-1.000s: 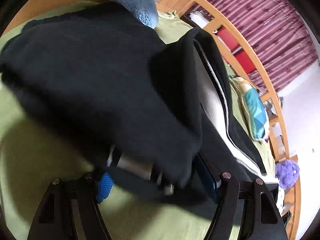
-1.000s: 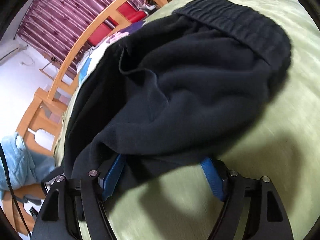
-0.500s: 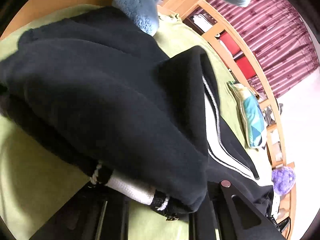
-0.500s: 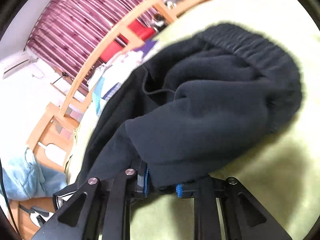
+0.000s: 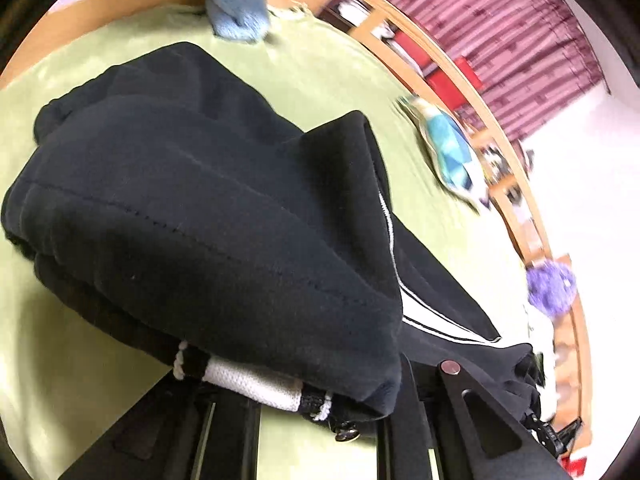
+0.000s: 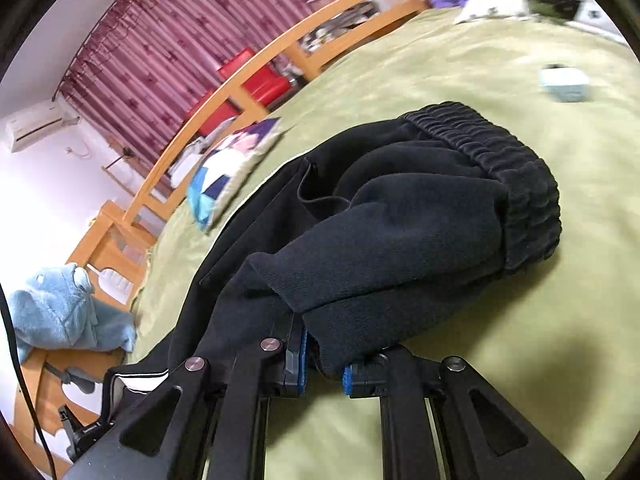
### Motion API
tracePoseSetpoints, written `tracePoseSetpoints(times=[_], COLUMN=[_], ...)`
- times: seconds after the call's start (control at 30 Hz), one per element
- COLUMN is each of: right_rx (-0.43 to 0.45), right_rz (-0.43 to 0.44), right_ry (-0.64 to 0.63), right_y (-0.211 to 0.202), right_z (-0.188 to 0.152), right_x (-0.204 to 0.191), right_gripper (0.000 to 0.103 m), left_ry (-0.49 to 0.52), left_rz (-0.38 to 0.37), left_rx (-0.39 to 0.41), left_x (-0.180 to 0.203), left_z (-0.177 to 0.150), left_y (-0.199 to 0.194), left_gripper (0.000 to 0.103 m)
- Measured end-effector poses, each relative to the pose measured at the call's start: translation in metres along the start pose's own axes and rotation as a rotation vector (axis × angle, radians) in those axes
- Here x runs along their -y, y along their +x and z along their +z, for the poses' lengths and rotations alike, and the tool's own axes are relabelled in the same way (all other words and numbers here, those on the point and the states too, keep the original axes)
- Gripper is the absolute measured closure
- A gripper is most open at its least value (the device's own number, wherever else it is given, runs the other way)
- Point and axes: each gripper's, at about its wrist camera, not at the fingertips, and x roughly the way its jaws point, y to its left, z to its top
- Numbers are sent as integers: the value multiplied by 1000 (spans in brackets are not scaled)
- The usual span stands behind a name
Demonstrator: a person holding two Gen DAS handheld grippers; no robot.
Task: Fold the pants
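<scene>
Pants pinched at both ends, lifted over bed.

Black pants [image 6: 420, 240] are clamped by the right hand-held gripper [image 6: 324, 376]: blue pads [image 6: 301, 364] nearly closed on a cloth edge, elastic waistband [image 6: 516, 184] seen ahead and to the right. The left hand-held gripper [image 5: 320, 420] is closed on the other end of the pants [image 5: 200, 220]; pads are hidden under draped fabric, white pocket lining [image 5: 256, 384] exposed just above the fingers. The rest of the garment is spread on the green bed [image 6: 460, 80] ahead. A blue plush [image 5: 236, 4] is seen far ahead of the left hand-held gripper, a cushion [image 6: 224, 176] ahead-left of the right.
</scene>
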Motion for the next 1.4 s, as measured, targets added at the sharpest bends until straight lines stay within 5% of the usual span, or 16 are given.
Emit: tracePoseSetpoints(times=[0.17,0.27,0.43,0.57,0.8,0.97,1.4], right_rx=[29,-36,-36,19,83,73,-16], right_rz=[-98,-170,-293,-351,-292,-245,-132], right_ry=[24,27,-98,-232,-354,-390,-350], right_y=[-71,-80,-105,-138,-161,-146,-89], right_z=[-9,-26,-53,-69,-88,-103,-122], right_x=[52,72,60,30,-23,-45,-77], right_gripper=[89,76,66,56,52,52,52], left_ry=[62,128,172,304,441,477,542], left_rz=[-60,-19,70,137,215,264,215], left_rx=[-95,-103,-174,-123,-35,44,58], left_x=[19,24,20,23,40,47,54], left_z=[-65,-85,-98,-91,-86,-93,-94], left_y=[-18,-21,-36,-62,-87,-96,-75], left_gripper=[89,85,71,65,63,50,43])
